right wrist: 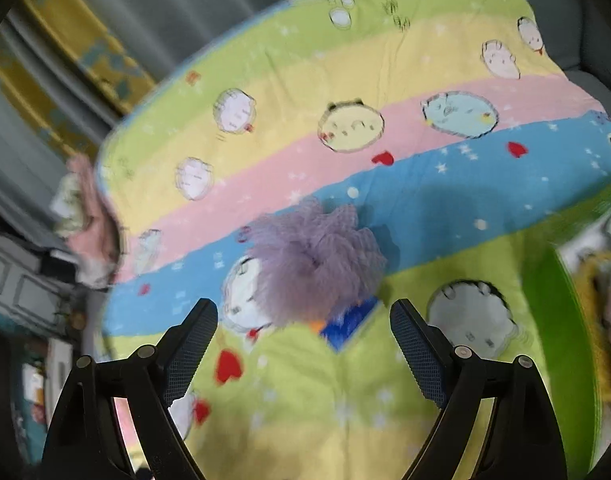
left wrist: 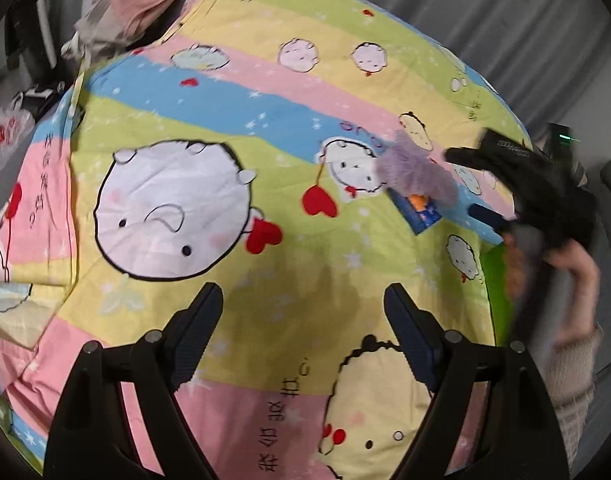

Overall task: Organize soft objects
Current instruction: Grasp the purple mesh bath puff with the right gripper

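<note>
A purple mesh bath puff (left wrist: 415,172) with a blue card tag (left wrist: 419,210) lies on a striped cartoon quilt (left wrist: 209,92). My left gripper (left wrist: 303,316) is open and empty above the quilt, well short of the puff. My right gripper (right wrist: 303,326) is open and empty, with the puff (right wrist: 313,258) and its blue tag (right wrist: 349,322) just ahead between the fingers. From the left wrist view the right gripper's black body (left wrist: 537,184) shows blurred at the right, just beside the puff.
A pile of pink and grey clothes (left wrist: 137,4) lies at the quilt's far edge. A bright green rim (right wrist: 565,320) stands at the right of the quilt. Grey curtains (left wrist: 505,20) hang behind. A grey seat (right wrist: 553,4) is beyond the quilt.
</note>
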Action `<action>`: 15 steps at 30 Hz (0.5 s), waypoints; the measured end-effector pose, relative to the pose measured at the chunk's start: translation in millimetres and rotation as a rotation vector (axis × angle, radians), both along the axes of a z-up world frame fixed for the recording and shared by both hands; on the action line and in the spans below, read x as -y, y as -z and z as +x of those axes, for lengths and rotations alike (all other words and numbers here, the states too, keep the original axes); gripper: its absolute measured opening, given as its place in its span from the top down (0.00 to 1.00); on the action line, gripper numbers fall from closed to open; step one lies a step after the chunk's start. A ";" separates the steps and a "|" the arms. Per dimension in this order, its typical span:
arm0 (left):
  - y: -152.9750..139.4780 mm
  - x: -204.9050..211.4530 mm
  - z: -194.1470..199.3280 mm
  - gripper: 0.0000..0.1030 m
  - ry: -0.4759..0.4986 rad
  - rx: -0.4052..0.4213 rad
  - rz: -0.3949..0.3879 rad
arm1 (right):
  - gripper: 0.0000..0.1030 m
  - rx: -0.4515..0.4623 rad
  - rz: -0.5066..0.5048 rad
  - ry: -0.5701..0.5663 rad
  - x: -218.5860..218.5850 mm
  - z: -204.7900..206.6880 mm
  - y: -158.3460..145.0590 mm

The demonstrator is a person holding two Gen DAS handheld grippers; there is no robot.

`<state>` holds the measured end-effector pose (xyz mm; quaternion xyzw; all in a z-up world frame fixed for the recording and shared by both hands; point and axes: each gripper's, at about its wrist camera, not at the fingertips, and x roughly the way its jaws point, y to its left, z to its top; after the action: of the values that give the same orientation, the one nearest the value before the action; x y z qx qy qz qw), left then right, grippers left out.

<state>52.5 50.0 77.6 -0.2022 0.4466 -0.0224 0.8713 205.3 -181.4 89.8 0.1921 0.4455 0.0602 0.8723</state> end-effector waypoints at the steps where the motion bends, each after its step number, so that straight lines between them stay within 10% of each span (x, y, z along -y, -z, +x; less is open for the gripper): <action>1: 3.1 -1.8 0.0 0.20 -0.003 -0.007 0.011 | 0.19 -0.010 -0.017 0.004 -4.7 10.6 9.1; 7: 9.2 -8.1 -3.1 0.20 -0.005 -0.009 0.020 | 0.85 -0.033 -0.090 0.047 -5.2 33.8 42.2; 15: -0.6 4.4 -17.4 0.20 0.033 0.013 -0.025 | 0.86 0.070 -0.027 -0.077 6.5 -46.6 -3.1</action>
<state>35.1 45.6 78.2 -0.2057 0.4439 -0.0438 0.8711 158.6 -187.9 92.9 0.1607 0.4228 0.0945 0.8868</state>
